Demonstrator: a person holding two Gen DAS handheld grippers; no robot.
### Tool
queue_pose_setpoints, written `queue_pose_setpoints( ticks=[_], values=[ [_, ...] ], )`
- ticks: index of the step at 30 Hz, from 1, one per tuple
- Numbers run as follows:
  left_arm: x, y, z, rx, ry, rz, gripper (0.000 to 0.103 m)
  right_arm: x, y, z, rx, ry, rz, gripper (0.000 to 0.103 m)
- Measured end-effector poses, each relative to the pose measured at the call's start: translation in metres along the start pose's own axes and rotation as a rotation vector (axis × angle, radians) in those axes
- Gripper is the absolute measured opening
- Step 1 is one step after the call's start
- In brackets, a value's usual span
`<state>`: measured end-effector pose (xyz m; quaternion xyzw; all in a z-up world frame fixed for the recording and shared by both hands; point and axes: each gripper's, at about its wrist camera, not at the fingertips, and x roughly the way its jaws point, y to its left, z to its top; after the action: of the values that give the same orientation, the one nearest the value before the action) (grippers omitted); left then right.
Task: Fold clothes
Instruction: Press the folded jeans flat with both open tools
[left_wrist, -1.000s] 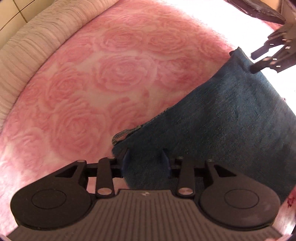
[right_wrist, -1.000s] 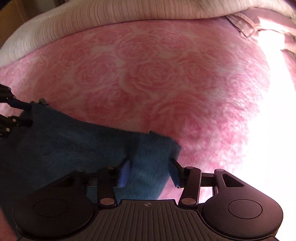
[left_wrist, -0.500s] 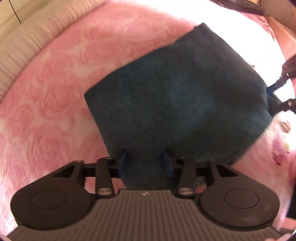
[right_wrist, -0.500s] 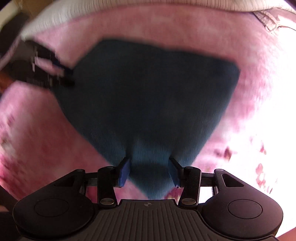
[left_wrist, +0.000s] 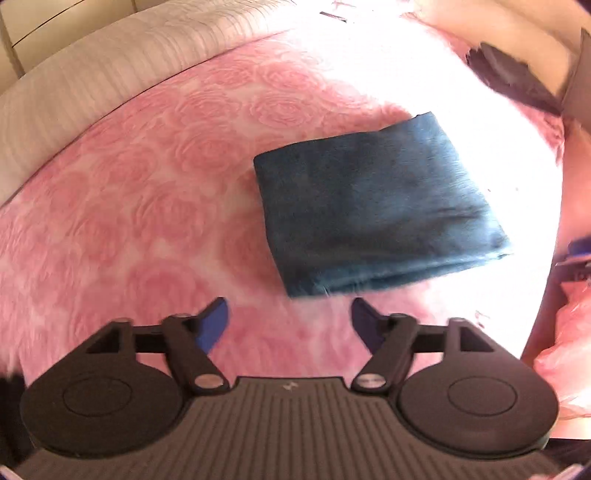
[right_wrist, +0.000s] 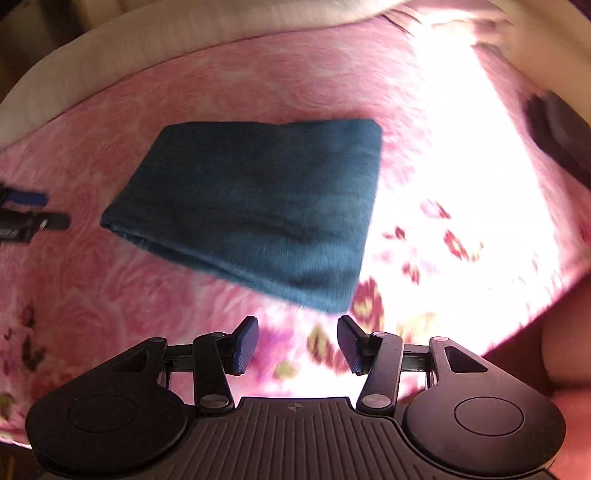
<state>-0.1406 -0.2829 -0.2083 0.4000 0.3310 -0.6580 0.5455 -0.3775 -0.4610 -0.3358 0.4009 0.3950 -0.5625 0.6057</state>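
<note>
Lying flat on the pink blanket (left_wrist: 147, 206), the folded blue cloth (left_wrist: 373, 206) sits just ahead of both claws, its long side running left to right. The left claw (left_wrist: 288, 321) and the right claw (right_wrist: 297, 343) are opening with nothing between them. Both look about equally near.
</note>
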Motion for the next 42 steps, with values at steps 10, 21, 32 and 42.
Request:
queue_pose_setpoints(
  ticks=[10,21,32,42],
  values=[
    [-0.047,-0.026,-0.032,0.033,0.095,0.010,0.096,-0.059,0.018,-0.021,0.083,0.069,-0.021,0.063],
    [-0.070,-0.059,-0.032,0.092,0.052,0.041,0.098,-0.088,0.043,-0.017,-0.036,0.009,-0.049,0.066],
    [-0.076,-0.074,-0.016,0.117,0.017,0.029,0.098,-0.095,0.038,-0.015,-0.050,-0.013,-0.031,0.066],
    [-0.062,-0.081,-0.023,0.288,-0.058,0.078,0.098,-0.084,0.037,-0.023,-0.128,-0.029,-0.044,0.066]
  ],
)
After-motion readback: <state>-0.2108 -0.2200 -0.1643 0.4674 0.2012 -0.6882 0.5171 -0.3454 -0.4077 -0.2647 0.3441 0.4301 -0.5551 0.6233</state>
